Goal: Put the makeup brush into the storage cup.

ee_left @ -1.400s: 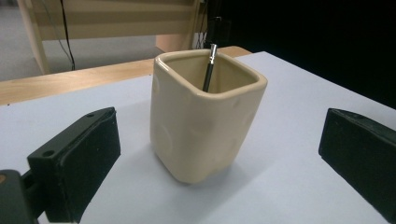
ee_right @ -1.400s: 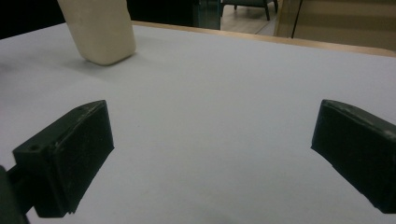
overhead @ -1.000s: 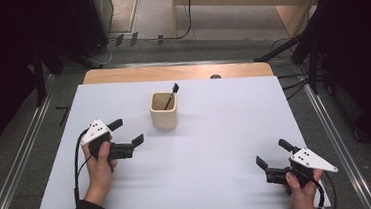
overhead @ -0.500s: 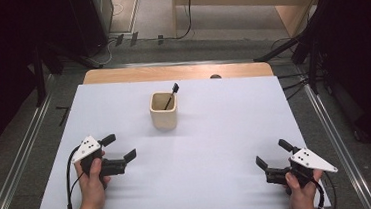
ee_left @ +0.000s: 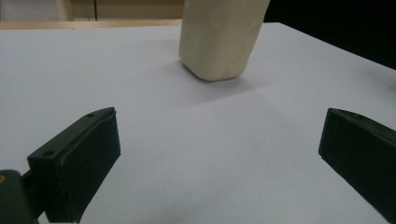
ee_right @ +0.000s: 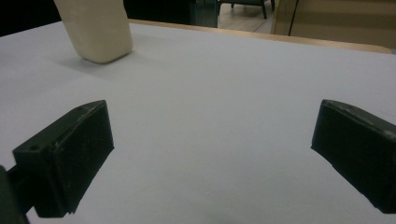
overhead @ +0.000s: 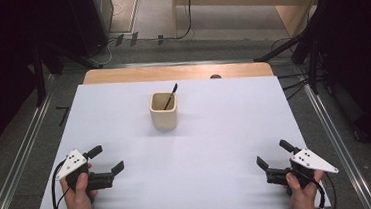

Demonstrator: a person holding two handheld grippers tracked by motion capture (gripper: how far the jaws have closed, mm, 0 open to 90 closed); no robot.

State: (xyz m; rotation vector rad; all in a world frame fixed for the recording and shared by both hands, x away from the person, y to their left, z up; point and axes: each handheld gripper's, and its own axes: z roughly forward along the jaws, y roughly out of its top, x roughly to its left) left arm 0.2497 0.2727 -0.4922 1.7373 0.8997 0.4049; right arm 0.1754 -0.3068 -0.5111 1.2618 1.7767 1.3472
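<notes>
**Both grippers idle at the near edge, cup standing alone**

Lower left of the high view: the left gripper (overhead: 105,160), black with a grey three-cornered plate on top, is held low over the white table sheet (overhead: 217,147) by the person's left hand (overhead: 78,200), the forearm coming up from the bottom edge. Its jaws are spread wide and grip nothing; in the left gripper view they stand far apart at the bottom corners, with bare sheet between them, and point towards the cup.

Centre of the high view, a little above the middle: the cream, squarish ceramic cup (overhead: 164,110) stands upright, well apart from both grippers. A thin dark stick-like utensil (overhead: 170,96) leans inside it, its top poking over the rim.

Lower right: the right gripper (overhead: 274,156), of the same build, sits in the right hand (overhead: 301,195), jaws likewise spread wide and empty, angled up-left towards the cup (ee_right: 95,29).

Judged from this, no grasp is in hand; it looks like a rest pose at a start or a finish. Any next move on the cup or utensil would call for a long forward reach and a careful line-up.
</notes>
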